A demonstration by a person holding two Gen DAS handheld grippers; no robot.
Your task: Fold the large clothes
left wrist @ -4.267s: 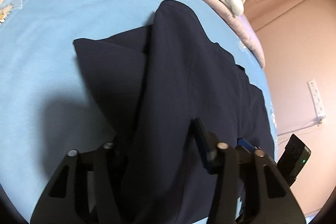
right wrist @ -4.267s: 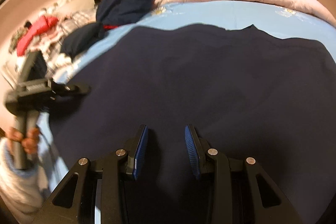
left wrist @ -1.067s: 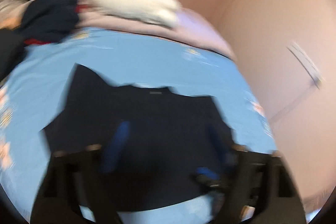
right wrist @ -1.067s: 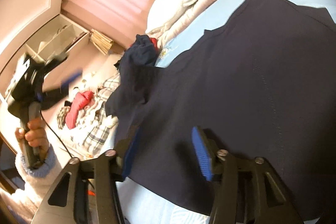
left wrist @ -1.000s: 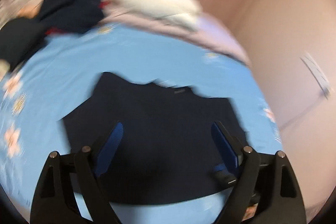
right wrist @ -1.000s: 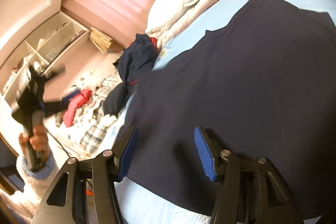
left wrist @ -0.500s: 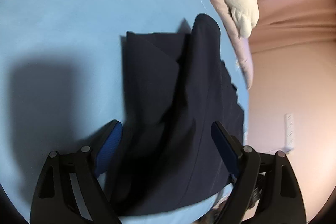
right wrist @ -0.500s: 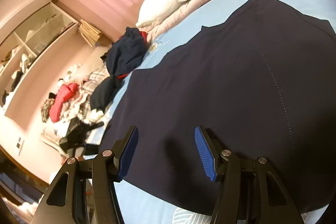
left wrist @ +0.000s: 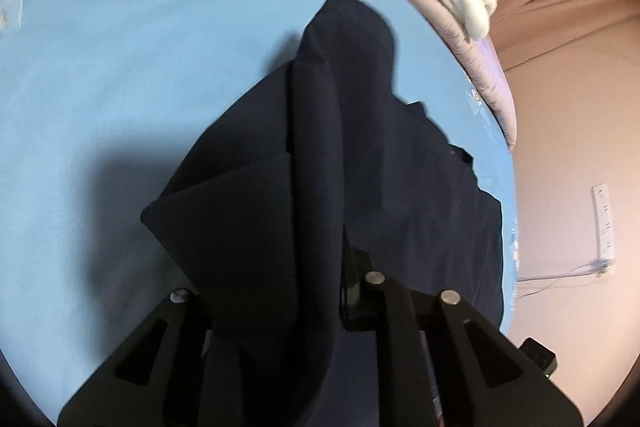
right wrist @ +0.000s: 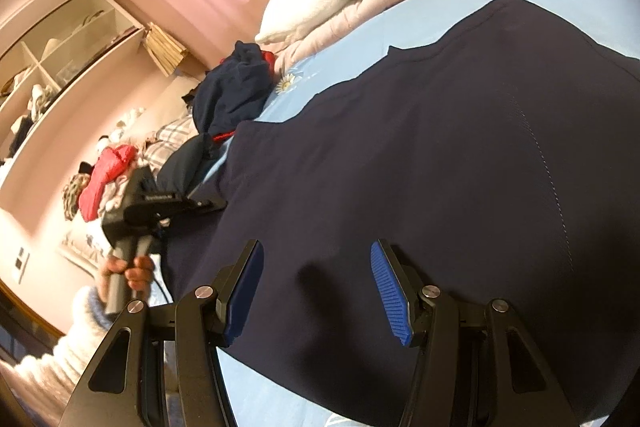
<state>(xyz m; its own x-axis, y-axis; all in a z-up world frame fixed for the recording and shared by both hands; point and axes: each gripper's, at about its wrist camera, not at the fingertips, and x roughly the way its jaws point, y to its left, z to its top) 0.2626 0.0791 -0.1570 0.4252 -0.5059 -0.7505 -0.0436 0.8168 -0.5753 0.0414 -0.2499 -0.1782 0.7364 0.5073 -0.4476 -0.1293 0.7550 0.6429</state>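
Garment (right wrist: 420, 167) spread on bed (left wrist: 140, 47). Left tool (left wrist: 316, 291) just closed, pinching raised fold at left edge. Right tool (right wrist: 316, 291) spread over near hem, gripping nothing. Risk: thin pinch slips; lifted layers bunch, fold skews.

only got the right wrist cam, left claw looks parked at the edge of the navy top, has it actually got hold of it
observer: yes. In the left wrist view the left claw has just been closing and is shut on a bunched ridge of the navy top.
operator: is the cloth flat beyond it
observer: no. The ridge stands up along the claw's line, and a folded flap lies to its left on the blue sheet.
operator: anything past the bed on that side
observer: a white power strip on the wall, with a thin cable running from it.
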